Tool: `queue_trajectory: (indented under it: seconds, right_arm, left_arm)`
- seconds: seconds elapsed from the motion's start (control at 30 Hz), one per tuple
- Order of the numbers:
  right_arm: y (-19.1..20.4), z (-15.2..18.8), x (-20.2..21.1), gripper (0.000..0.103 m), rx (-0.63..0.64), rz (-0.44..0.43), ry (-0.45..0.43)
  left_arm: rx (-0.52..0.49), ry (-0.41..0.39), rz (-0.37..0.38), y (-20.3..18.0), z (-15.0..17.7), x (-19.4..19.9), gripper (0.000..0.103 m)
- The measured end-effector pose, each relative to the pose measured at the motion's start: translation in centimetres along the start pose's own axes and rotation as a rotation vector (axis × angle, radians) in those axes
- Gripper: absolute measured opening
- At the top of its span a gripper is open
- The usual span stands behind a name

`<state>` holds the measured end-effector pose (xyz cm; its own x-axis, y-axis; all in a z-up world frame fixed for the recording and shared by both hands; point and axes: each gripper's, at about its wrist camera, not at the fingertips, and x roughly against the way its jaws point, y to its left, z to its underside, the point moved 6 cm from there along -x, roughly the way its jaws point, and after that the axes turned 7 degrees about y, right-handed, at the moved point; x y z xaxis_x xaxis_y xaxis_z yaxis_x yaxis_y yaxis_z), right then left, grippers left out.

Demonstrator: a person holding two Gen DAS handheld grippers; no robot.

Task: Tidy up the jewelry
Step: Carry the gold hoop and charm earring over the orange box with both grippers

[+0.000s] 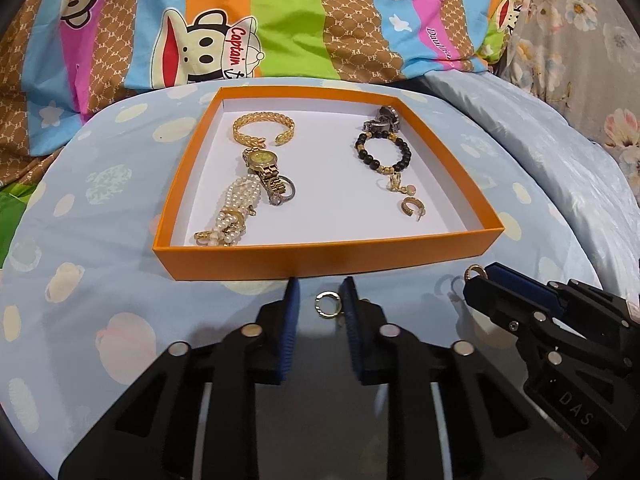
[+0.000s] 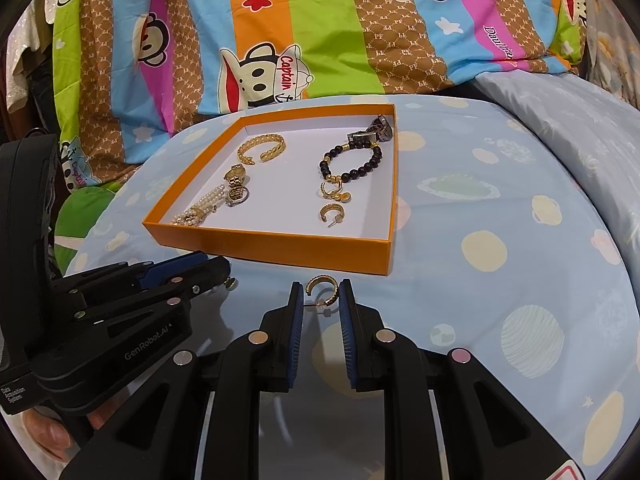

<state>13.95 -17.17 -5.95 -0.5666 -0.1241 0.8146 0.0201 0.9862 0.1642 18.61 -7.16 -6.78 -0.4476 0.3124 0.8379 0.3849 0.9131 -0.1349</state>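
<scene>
My left gripper (image 1: 320, 294) hovers just in front of the orange box (image 1: 320, 260), shut on a small gold ring (image 1: 328, 305) that rests against the right pad. My right gripper (image 2: 321, 294), beside it on the right, is shut on a gold hoop earring (image 2: 322, 291). The other view shows that gripper (image 1: 478, 276) with the hoop (image 1: 475, 270) at its tip. In the box lie a gold cuff (image 1: 264, 130), a gold watch (image 1: 264, 164), a pearl bracelet (image 1: 232, 216), a black bead bracelet (image 1: 382, 154) and another hoop earring (image 1: 410, 206).
The box (image 2: 280, 246) sits on a pale blue sheet with planet prints (image 2: 500, 260). A striped cartoon quilt (image 2: 280, 20) rises behind it. Rumpled blue bedding (image 1: 560, 160) lies to the right. A person's fingers (image 2: 52, 436) hold the left gripper's body.
</scene>
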Motion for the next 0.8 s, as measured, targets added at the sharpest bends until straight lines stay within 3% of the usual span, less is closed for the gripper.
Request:
queue_trajectory:
  seconds: [0.27, 0.6, 0.8]
  right_arm:
    - [0.0, 0.0, 0.1, 0.017, -0.007, -0.004, -0.003]
    - [-0.3, -0.2, 0.2, 0.017, -0.017, -0.016, -0.005]
    - [-0.1, -0.1, 0.3, 0.017, -0.01, -0.02, -0.004]
  left_arm:
    - [-0.013, -0.01, 0.026, -0.1, 0.4, 0.7, 0.013]
    - [0.074, -0.04, -0.002, 3.0, 0.6, 2.2, 0.013]
    - [0.048, -0.046, 0.023, 2.3, 1.5, 3.0, 0.013]
